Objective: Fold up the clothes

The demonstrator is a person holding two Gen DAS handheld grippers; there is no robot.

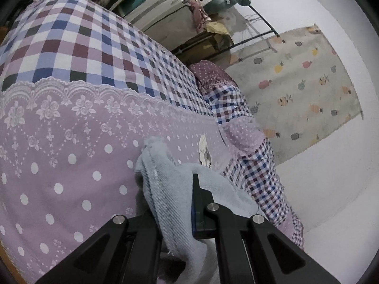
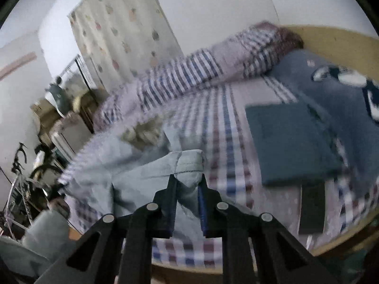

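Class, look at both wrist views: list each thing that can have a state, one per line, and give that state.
left tool: shut on the light denim garment.
right tool: shut on the light denim garment.
light denim garment: held at two places, partly bunched on the bed.
dark blue garment: folded flat on the bed.
bedspread: spread over the bed.
patterned curtain: hanging on the wall.

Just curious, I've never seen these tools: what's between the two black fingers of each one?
Pale blue denim garment fills the left hand-held gripper in its wrist view; the right hand-held gripper pinches the same denim in its view.
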